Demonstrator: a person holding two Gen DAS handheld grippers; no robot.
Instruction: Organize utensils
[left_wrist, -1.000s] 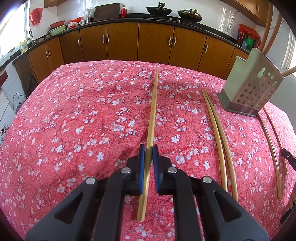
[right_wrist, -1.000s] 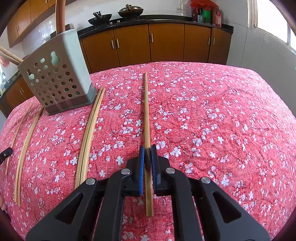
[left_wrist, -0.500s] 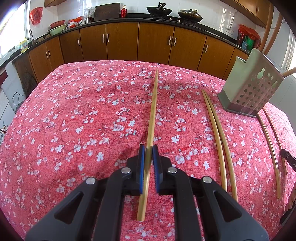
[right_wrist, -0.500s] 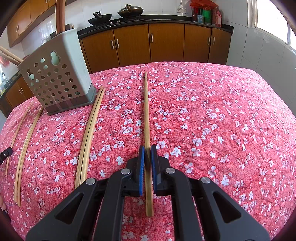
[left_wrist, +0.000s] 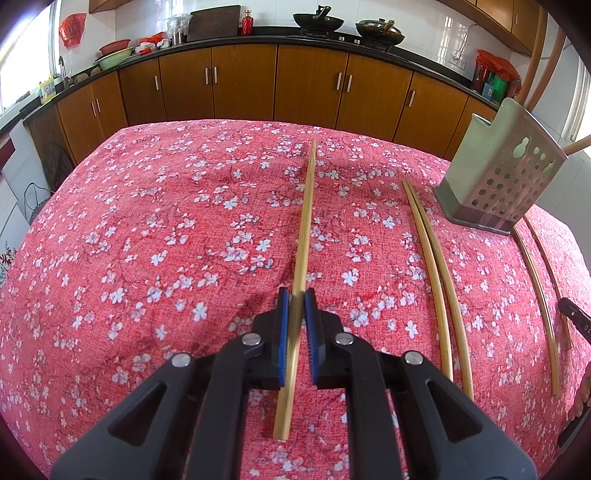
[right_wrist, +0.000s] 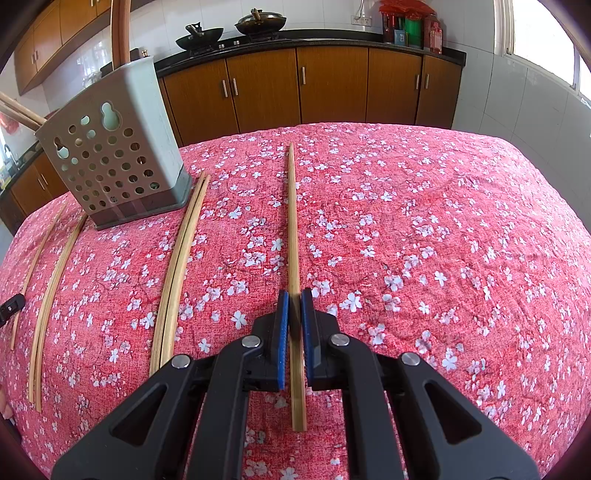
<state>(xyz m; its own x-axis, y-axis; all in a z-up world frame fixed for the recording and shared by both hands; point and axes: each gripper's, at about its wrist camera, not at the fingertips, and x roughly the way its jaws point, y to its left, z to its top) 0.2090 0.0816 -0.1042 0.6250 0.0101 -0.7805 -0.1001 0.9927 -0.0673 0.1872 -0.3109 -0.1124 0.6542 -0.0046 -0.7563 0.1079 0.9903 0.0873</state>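
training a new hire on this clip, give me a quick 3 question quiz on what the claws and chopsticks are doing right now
1. True or false: the left claw is shut on a chopstick.
2. What does the right claw hold? A) a spoon B) a chopstick C) nothing
3. Fill in: the loose chopstick pair lies on the tablecloth beside the perforated ____.

Key
1. True
2. B, a chopstick
3. utensil holder

The stretch of the chopstick (left_wrist: 303, 236) between the left gripper's pads (left_wrist: 283, 332) is blurred. Right of the fingers, a dark object (left_wrist: 576, 319) is cut by the picture's edge, unidentifiable.
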